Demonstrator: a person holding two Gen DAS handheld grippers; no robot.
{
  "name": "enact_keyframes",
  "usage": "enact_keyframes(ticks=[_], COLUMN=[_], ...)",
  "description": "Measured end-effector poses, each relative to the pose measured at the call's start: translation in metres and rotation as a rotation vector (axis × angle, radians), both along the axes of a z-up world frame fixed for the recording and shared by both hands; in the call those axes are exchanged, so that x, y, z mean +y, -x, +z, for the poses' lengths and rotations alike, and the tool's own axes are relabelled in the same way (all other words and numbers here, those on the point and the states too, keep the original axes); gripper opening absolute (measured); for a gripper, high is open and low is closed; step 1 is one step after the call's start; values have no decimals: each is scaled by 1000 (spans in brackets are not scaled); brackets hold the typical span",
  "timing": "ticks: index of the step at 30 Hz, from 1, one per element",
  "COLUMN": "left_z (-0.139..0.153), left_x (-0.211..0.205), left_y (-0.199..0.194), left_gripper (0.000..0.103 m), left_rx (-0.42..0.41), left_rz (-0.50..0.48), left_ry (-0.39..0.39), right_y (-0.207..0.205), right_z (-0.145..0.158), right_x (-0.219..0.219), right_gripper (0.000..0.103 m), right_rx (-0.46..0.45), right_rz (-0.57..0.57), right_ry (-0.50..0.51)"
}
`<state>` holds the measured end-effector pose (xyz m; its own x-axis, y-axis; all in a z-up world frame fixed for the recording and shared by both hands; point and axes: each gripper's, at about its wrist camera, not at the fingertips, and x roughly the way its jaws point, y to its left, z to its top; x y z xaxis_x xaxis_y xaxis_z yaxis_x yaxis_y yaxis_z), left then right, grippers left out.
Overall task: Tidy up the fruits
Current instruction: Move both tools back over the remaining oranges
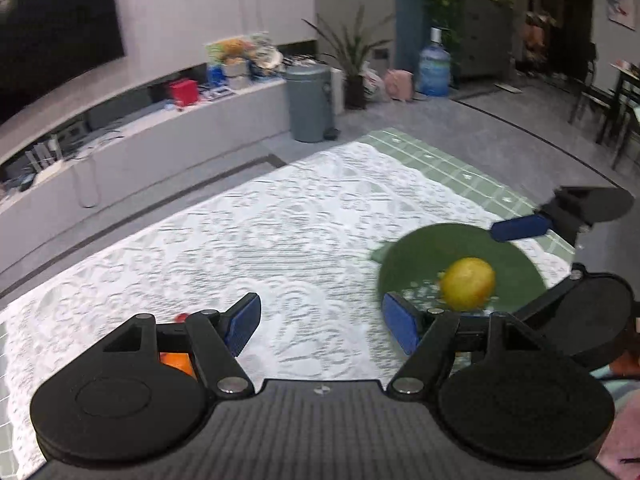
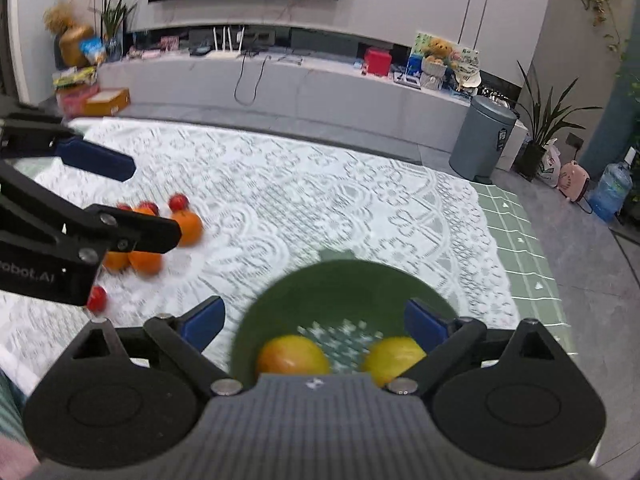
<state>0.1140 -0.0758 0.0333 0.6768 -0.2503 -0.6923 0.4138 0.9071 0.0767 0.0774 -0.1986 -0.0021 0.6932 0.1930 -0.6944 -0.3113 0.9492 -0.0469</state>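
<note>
White lace cloth bears a green bowl of fruit between the right gripper's spread jaws.

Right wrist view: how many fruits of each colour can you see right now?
Yellow, in the green bowl: 2
Orange, on the lace cloth: 3 visible
Small red: 4
Total: 9, though the left gripper may hide more.
</note>
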Motion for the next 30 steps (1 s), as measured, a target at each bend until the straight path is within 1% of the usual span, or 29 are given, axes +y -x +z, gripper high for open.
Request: enact_keyframes(ticks=[3, 8, 13, 15, 19, 21, 27, 29, 30], left_z=[-3, -10, -23, -29, -44, -51, -71, -77, -80], left_x=[21, 59, 90, 101, 117, 126, 146, 153, 156], left_y=[4, 6, 6, 6, 6, 7, 9, 10, 11], left_gripper=[82, 82, 81, 79, 79, 76, 67, 65, 64], left_rx=[-9, 7, 36, 59, 93, 114, 169, 190, 199], left_rz=[50, 158, 258, 278, 312, 331, 364, 378, 384], left_ry=[5, 61, 74, 88, 108, 123, 180, 208, 220], right_y=[2, 2, -5, -7, -12, -14, -26, -29, -31], right_z=[0, -6, -16, -19, -28, -32, -45, -50, -53], right_x=[12, 38, 55, 62, 77, 82, 95, 97, 99], right_gripper=[93, 96, 96, 96, 96, 94, 79, 70, 68], right_rx=[-19, -47, 1, 19, 44, 55, 95, 111, 120], right_rz=[-14, -34, -22, -7, 28, 42, 75, 88, 94], right_ry=[-53, -88, -142, -146, -143, -143, -141, -151, -154])
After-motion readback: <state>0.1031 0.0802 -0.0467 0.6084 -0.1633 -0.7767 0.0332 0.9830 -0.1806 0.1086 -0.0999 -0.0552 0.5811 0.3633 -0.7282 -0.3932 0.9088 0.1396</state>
